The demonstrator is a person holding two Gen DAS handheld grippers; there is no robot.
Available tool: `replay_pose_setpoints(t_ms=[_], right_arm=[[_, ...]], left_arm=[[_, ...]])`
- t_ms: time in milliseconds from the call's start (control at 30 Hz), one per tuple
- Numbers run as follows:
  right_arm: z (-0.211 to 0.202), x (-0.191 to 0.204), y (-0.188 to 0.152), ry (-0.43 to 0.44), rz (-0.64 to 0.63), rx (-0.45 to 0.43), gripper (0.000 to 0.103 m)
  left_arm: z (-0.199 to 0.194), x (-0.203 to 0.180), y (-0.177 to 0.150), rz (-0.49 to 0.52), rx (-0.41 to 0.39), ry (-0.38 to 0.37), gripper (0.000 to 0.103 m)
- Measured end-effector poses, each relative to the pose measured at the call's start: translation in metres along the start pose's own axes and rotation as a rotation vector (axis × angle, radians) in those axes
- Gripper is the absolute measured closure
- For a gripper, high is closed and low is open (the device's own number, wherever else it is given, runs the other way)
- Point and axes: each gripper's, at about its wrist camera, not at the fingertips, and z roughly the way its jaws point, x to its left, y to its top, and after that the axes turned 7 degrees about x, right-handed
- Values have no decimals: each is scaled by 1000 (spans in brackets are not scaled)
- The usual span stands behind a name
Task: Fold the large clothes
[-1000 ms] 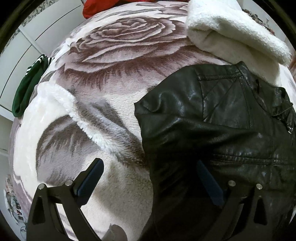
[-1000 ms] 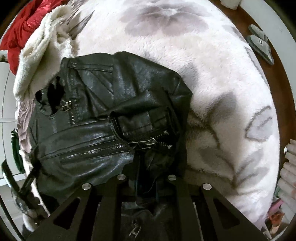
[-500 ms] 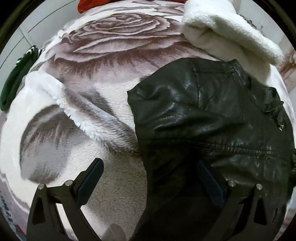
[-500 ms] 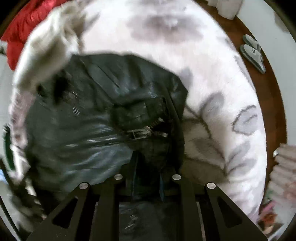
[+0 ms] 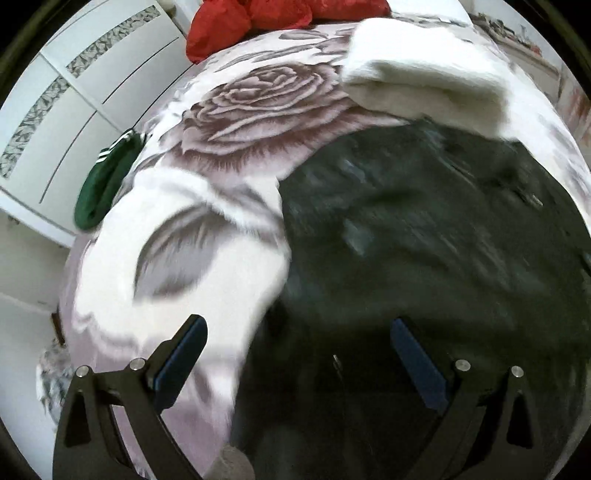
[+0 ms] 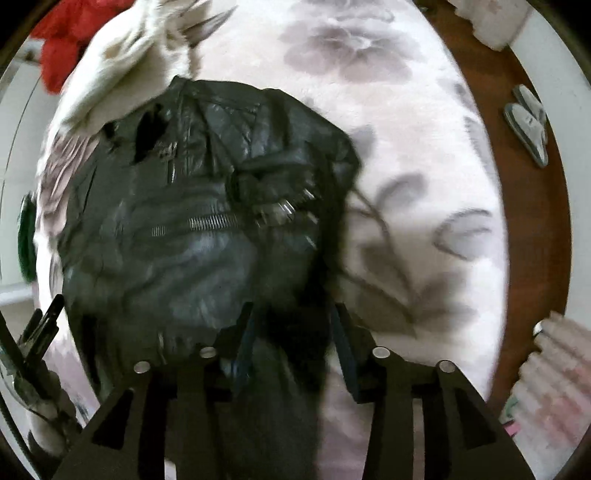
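A black leather jacket (image 5: pixel 424 240) lies crumpled on a bed covered by a rose-print fleece blanket (image 5: pixel 258 107). My left gripper (image 5: pixel 295 350) hangs above the jacket's left edge, wide open, and its blue pads (image 5: pixel 181 354) touch nothing. In the right wrist view the jacket (image 6: pixel 192 221) shows its zip and a folded sleeve. The jaws of my right gripper (image 6: pixel 293 332) are opening over the jacket's near edge. Dark jacket fabric sits in the gap between them, and the pads no longer press on it. Both views are blurred by motion.
A folded cream fleece (image 5: pixel 424 81) lies past the jacket's collar, with a red garment (image 5: pixel 280 18) behind it. A green garment (image 5: pixel 107 184) hangs at the bed's left edge by white cupboards (image 5: pixel 74 92). Slippers (image 6: pixel 528 122) rest on the wooden floor (image 6: pixel 532 221) to the right.
My right gripper was shut on the jacket's near edge; its jaws have now parted and it has lifted. My left gripper, open throughout, has risen and pulled back, so more of the bed shows.
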Motion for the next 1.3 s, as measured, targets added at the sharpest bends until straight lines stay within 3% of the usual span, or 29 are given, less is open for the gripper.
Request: replay_pose_setpoints(t_ms=[133, 300, 367, 500, 633, 833, 867, 900, 933, 1000, 1033, 1100, 1233, 1300], right_arm=[[-20, -42, -34, -3, -82, 49, 46], [-25, -103, -73, -46, -93, 102, 46], [-28, -134, -82, -58, -65, 116, 46], [-32, -185, -84, -76, 17, 119, 46], [-40, -213, -75, -84, 58, 96, 46], [-38, -206, -52, -44, 12, 64, 46], [-34, -202, -44, 2, -3, 63, 46], [-29, -196, -38, 53, -11, 58, 46], [-24, -191, -30, 115, -22, 53, 46], [-11, -182, -11, 286, -39, 51, 45], [-2, -177, 0, 388, -39, 60, 45], [23, -161, 26, 576, -14, 79, 34], [69, -129, 70, 827, 50, 131, 33], [90, -114, 82, 858, 69, 172, 33]], left_arm=[[-39, -57, -61, 35, 82, 21, 0], [-73, -171, -137, 245, 118, 98, 0], [-78, -223, -167, 375, 95, 172, 0], [-66, -297, -211, 542, 50, 317, 0], [-30, -326, -230, 590, 38, 454, 0], [-22, -299, -202, 422, 56, 424, 2], [-24, -290, -194, 398, 35, 435, 6], [-27, -285, -190, 379, 24, 426, 25], [-29, -273, -181, 347, 16, 391, 38], [-31, -251, -168, 291, 39, 253, 75], [-34, -244, -165, 273, 46, 198, 86], [-44, -239, -161, 264, 29, 169, 94], [-58, -229, -158, 237, 26, 110, 96], [-63, -222, -156, 230, 17, 94, 97]])
